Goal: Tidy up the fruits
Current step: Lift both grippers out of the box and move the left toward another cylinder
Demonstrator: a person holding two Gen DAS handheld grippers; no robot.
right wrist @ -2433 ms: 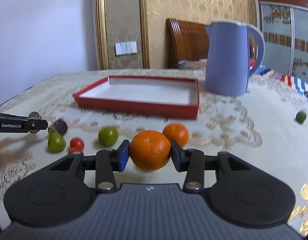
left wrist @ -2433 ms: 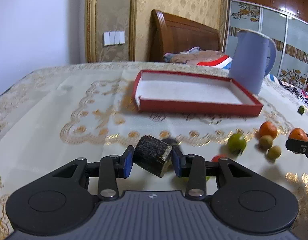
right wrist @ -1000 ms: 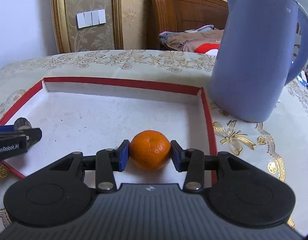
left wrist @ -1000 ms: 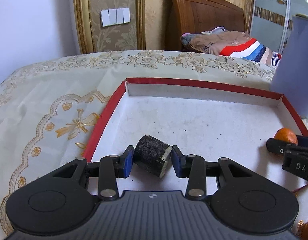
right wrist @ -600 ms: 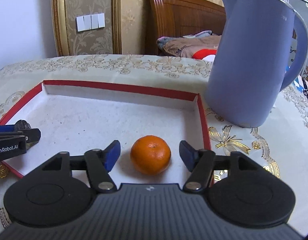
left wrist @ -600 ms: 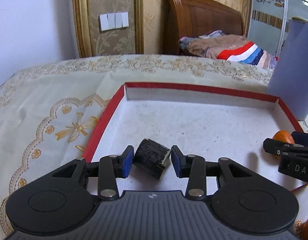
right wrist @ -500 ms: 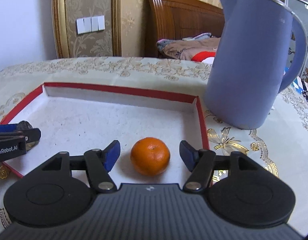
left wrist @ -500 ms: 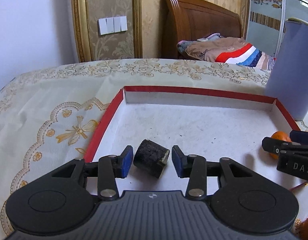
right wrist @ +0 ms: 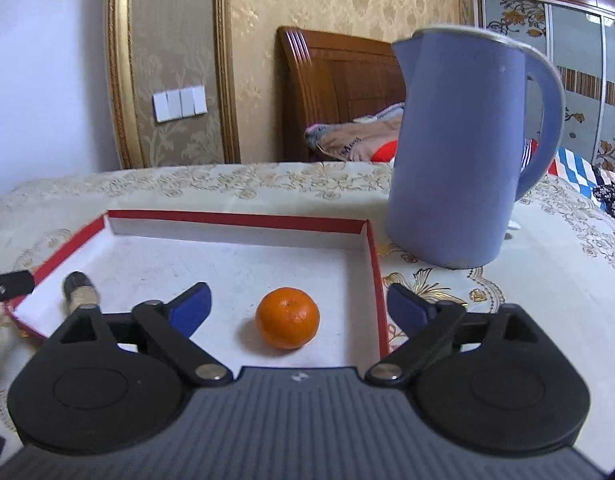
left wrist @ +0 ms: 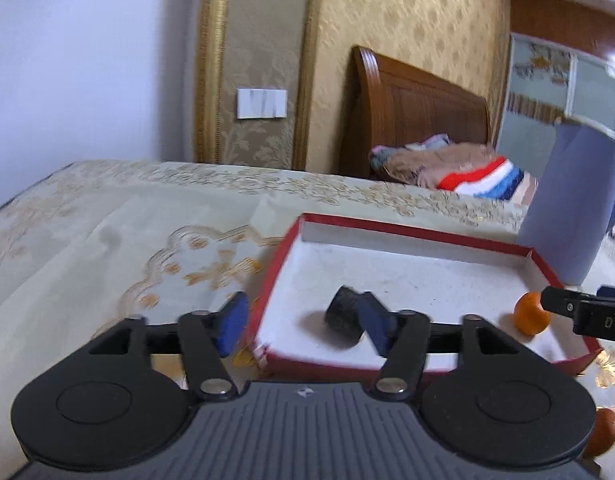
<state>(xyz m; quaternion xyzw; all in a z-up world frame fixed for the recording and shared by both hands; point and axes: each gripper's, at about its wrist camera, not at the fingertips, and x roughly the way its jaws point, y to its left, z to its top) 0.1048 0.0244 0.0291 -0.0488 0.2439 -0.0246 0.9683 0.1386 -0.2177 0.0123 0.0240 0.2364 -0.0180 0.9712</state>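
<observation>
Right wrist view showed a table (right wrist: 547,280) under a patterned cloth, with a blue jug (right wrist: 459,152) standing just beside a red tray (right wrist: 235,218). Inside the tray an orange (right wrist: 287,317) sat on the white floor near the right wall, and a dark stub (right wrist: 77,286) lay near the left wall. The right gripper (right wrist: 295,306) was opening, its jaws wide either side of the orange and clear of it. The left gripper (left wrist: 303,322) was also opening, empty, the stub beyond its right finger. Two items were judged placed. At least one more orange (left wrist: 601,432) remained outside the tray, so sorting appeared unfinished.
</observation>
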